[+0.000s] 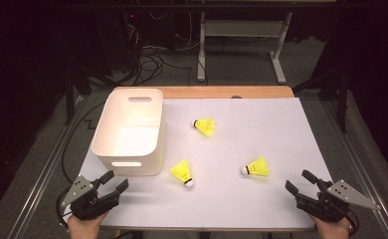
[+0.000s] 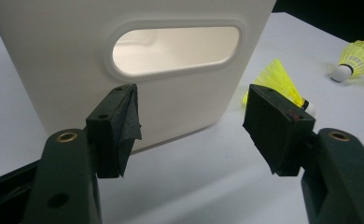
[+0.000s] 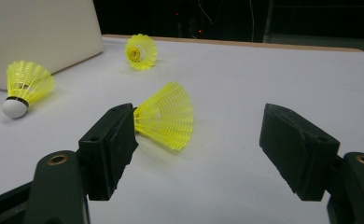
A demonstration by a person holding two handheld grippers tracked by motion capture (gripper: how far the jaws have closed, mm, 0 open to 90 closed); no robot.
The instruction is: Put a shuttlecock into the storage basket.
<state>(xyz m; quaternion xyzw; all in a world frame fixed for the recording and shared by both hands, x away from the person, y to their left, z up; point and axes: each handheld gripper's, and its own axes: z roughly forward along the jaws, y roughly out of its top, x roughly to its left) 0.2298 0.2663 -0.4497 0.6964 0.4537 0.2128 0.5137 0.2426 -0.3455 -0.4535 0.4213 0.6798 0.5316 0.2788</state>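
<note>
Three yellow shuttlecocks lie on the white table sheet (image 1: 261, 209): a far one (image 1: 205, 126), a middle one (image 1: 182, 173) just in front of the white bin (image 1: 149, 167), and a right one (image 1: 256, 168). My left gripper (image 1: 116, 179) rests open at the front left corner and points at the bin's near wall (image 2: 54, 56). Behind its right jaw lies the middle shuttlecock (image 2: 276, 81). At the front right, my right gripper (image 1: 297, 179) is open and empty, with the right shuttlecock (image 3: 168, 116) a short way ahead of its left jaw.
The bin stands empty at the table's left and has a handle slot (image 2: 175, 49) in its near wall. Beyond the wooden far edge (image 1: 217, 92) are floor cables and a desk frame (image 1: 242, 45). Metal rails run along both sides of the table.
</note>
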